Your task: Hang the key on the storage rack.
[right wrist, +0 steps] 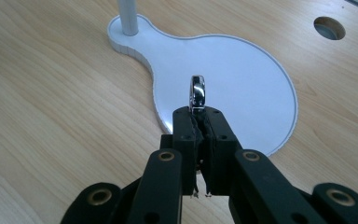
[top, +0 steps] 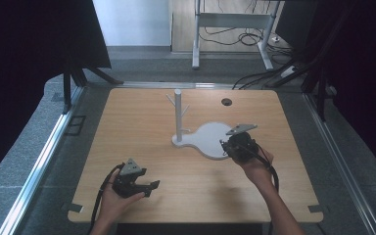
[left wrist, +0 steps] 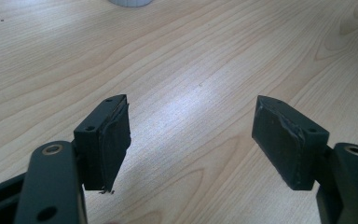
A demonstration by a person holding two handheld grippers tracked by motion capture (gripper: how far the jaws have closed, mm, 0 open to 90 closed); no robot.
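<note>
Left gripper (top: 149, 187) low over bare wooden table (top: 142, 122) near front edge, jaws spread wide, nothing between. Right gripper (right wrist: 198, 116) farther in, clamped on shiny metal ring (right wrist: 197, 93), above white stand base (right wrist: 242, 70). Pegged post (top: 177, 112) beyond.

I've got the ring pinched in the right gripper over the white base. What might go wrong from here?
The right gripper holds the silver ring only by its lower edge, so a bump could twist it or let it slip out. The stand's post has thin pegs; a small miss there may drop the ring. The left gripper hangs open over bare wood, too far to catch it.
</note>
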